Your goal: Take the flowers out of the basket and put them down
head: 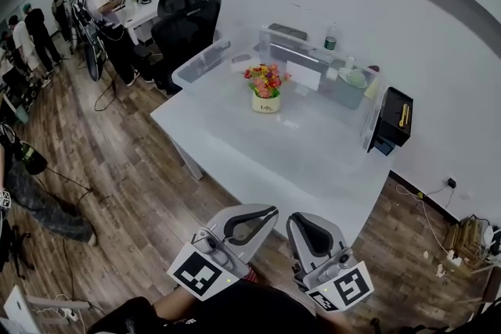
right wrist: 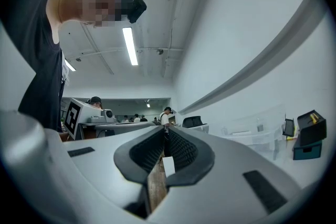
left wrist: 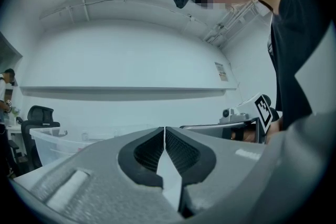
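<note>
The flowers (head: 265, 79) sit in their little basket (head: 266, 103) in the middle of the white bench (head: 313, 160). The left gripper (left wrist: 165, 134) and right gripper (right wrist: 165, 136) are well apart from it, side by side. Both have their fingers closed on nothing.

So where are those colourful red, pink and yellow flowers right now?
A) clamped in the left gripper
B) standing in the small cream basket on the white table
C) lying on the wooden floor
B: the flowers stand in the basket on the table, well away from the left gripper and right gripper, both shut on nothing.
</note>
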